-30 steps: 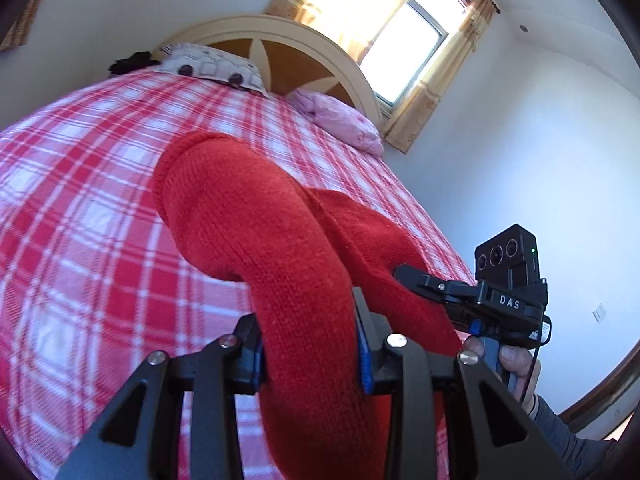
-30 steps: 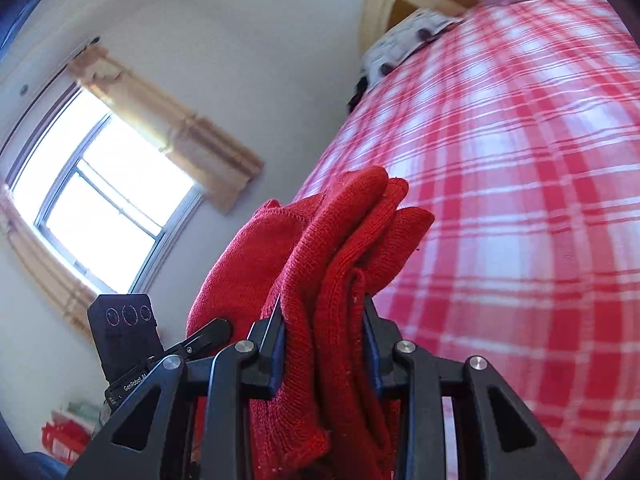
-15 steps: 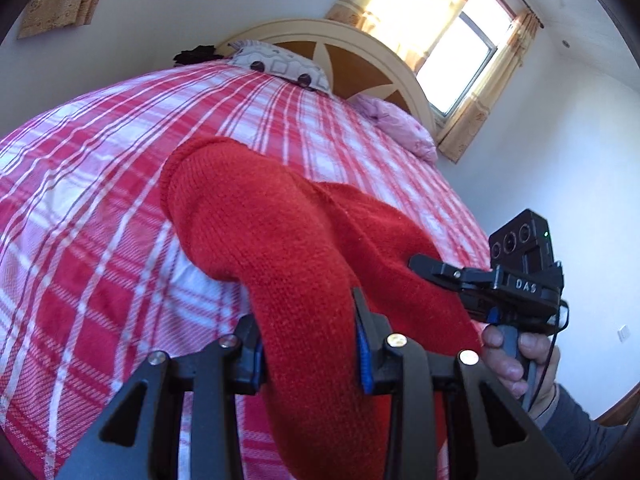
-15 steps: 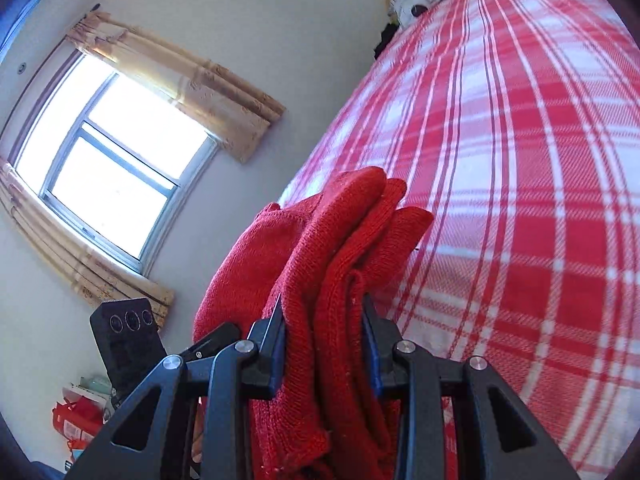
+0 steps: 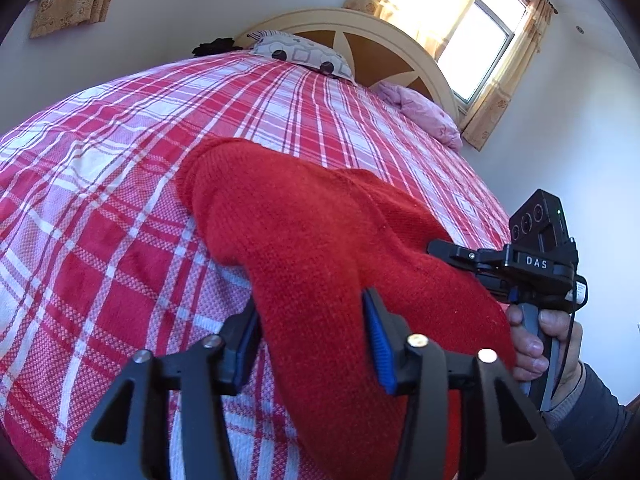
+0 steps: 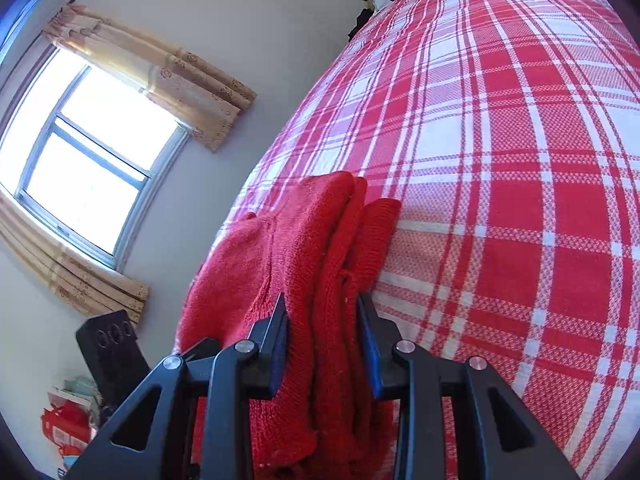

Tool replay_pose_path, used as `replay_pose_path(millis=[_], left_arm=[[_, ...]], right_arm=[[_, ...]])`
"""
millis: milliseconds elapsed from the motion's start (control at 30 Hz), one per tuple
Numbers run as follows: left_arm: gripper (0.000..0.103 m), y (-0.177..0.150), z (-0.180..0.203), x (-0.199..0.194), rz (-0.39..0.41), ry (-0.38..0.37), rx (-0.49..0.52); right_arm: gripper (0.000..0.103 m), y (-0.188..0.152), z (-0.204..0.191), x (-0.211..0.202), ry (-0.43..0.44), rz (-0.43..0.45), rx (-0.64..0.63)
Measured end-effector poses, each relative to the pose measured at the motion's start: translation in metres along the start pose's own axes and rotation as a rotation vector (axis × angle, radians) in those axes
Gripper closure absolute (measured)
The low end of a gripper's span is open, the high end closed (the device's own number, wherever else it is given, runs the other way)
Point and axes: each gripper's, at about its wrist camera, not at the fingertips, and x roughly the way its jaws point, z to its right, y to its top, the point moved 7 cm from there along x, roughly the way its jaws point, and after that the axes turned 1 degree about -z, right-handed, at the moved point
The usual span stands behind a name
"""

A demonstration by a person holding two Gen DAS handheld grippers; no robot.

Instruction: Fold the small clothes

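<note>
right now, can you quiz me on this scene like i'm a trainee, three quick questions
1. True or false: the right claw is shut on the red knit garment.
2. What covers the bed? A: plain blue sheet. B: red and white plaid cover. C: floral quilt.
3. Which lies nearer the window: the spotted pillow or the pink pillow?

Key: 1 true. 2 B. 3 the pink pillow.
</note>
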Motion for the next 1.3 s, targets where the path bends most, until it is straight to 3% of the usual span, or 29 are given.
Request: replay_pose_path(millis=[100,133,200,233,400,433,500,533,600,700,800,867,967,1100,1200,1300], left_arm=[[0.039,-0.005,0.001,0.0,-0.023,0.002,-0.009],[0.033,-0.009,0.001,-0.001,-0.033,0.004,-0.015],[0.031,-0.016,0.004,-0.003,-0.048,-0.019,-0.024],[0.031,-0.021,0.006,-0.005,-0.058,-0.035,-0.025],[0.029,-0.056,0.015,-0.007,-0.115,-0.097,-0.062],[0.029,-0.061,0.019,-0.01,-0.097,-0.092,-0.045],[0.034,-0.066,0.028,-0.012,-0.1,-0.083,-0.003],[0.039,-0.066,0.031,-0.013,-0.107,-0.082,-0.004],[0.039,-0.064,0.034,-0.017,-0.124,-0.087,-0.023],[0.039,-0.069,0.035,-0.02,-0.174,-0.082,-0.03],[0.038,-0.077,0.032,-0.021,-0.187,-0.03,-0.009],[0.031,-0.076,0.031,-0.024,-0.178,0.009,0.002],[0.025,-0.068,0.029,-0.036,-0.129,0.072,0.04],[0.012,-0.059,0.026,-0.05,-0.032,0.23,0.145],[0.012,-0.059,0.021,-0.045,-0.039,0.249,0.164],[0.01,-0.061,0.016,-0.039,-0.049,0.241,0.138]], right_arm=[[0.063,-0.008,0.005,-0.006,-0.006,-0.013,-0.013],[0.058,-0.011,0.004,-0.008,0.007,-0.028,-0.013],[0.036,-0.022,0.003,-0.015,0.047,-0.057,-0.007],[0.034,-0.029,0.001,-0.019,0.062,-0.069,-0.018],[0.034,-0.072,0.0,-0.029,0.029,-0.143,-0.101],[0.037,-0.081,0.001,-0.029,0.01,-0.15,-0.122],[0.067,-0.089,-0.002,-0.031,-0.027,-0.15,-0.169],[0.068,-0.09,-0.002,-0.031,-0.021,-0.157,-0.155],[0.075,-0.088,-0.008,-0.037,0.0,-0.154,-0.131],[0.076,-0.089,-0.019,-0.051,0.034,-0.163,-0.121],[0.075,-0.101,-0.008,-0.047,-0.105,-0.208,-0.153],[0.074,-0.105,-0.002,-0.041,-0.151,-0.213,-0.166],[0.062,-0.099,0.002,-0.048,-0.126,-0.154,-0.117],[0.062,-0.083,-0.016,-0.077,-0.202,0.002,-0.218],[0.061,-0.076,-0.056,-0.091,-0.165,0.091,-0.34],[0.058,-0.08,-0.082,-0.086,-0.158,0.084,-0.446]])
